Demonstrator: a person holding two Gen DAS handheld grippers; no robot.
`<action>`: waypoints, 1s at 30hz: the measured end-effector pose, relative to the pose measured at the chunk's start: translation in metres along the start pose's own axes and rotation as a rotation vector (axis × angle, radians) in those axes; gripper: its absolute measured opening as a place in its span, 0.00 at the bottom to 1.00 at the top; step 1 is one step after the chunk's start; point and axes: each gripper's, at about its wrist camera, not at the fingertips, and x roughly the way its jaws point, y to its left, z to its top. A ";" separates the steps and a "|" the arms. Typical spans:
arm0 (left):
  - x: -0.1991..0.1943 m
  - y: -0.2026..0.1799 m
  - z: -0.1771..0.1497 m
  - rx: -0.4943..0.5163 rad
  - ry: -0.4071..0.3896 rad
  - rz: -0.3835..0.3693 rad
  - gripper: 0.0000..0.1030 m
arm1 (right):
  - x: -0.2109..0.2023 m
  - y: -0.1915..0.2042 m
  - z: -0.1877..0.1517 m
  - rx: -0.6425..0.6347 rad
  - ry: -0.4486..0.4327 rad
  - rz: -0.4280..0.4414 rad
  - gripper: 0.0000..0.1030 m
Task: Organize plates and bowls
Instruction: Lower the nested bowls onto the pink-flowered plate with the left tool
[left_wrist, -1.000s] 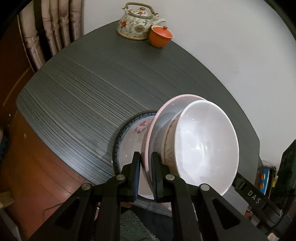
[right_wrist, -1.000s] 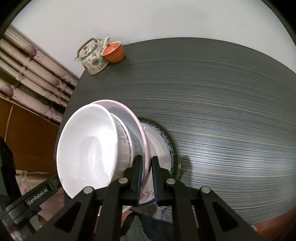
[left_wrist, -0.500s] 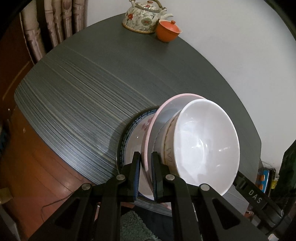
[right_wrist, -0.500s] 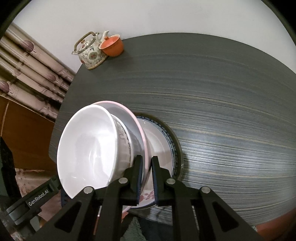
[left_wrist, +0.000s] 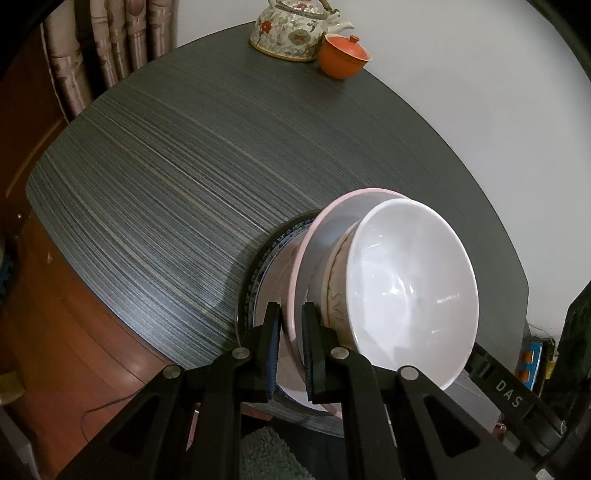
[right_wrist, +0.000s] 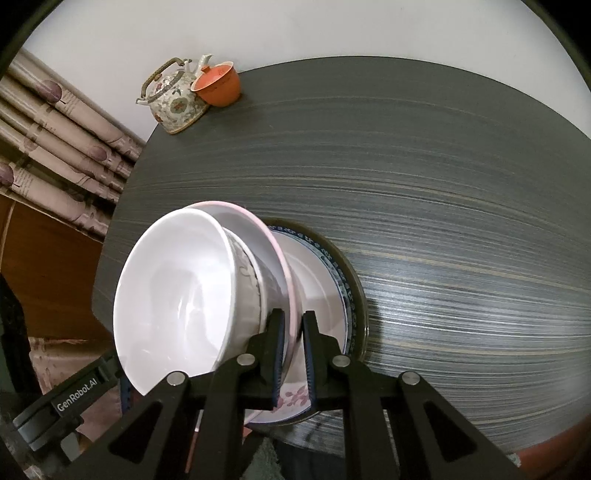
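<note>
While both grippers (left_wrist: 291, 347) (right_wrist: 293, 350) pinch its rim, pink plate (left_wrist: 314, 240) hangs between.

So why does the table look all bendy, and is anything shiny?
Left wrist view: the fisheye lens curves the table, and lamp glare glints inside the white bowl. Right wrist view: same bending, with dark corners around the picture, and the teapot stays sharp.

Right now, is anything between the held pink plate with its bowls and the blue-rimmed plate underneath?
Nothing visible. The pink plate, clamped at its rim by both grippers, hangs tilted right over the blue-rimmed plate with no object showing between them.
</note>
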 end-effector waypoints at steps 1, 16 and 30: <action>0.002 0.000 0.000 0.000 0.001 0.001 0.07 | 0.001 0.000 0.000 0.002 0.001 -0.001 0.10; 0.003 -0.003 -0.004 0.012 -0.025 0.013 0.07 | -0.001 0.001 -0.002 0.003 0.011 -0.005 0.12; -0.001 0.000 -0.007 0.003 -0.026 0.030 0.18 | 0.003 0.002 -0.001 -0.006 0.033 -0.023 0.21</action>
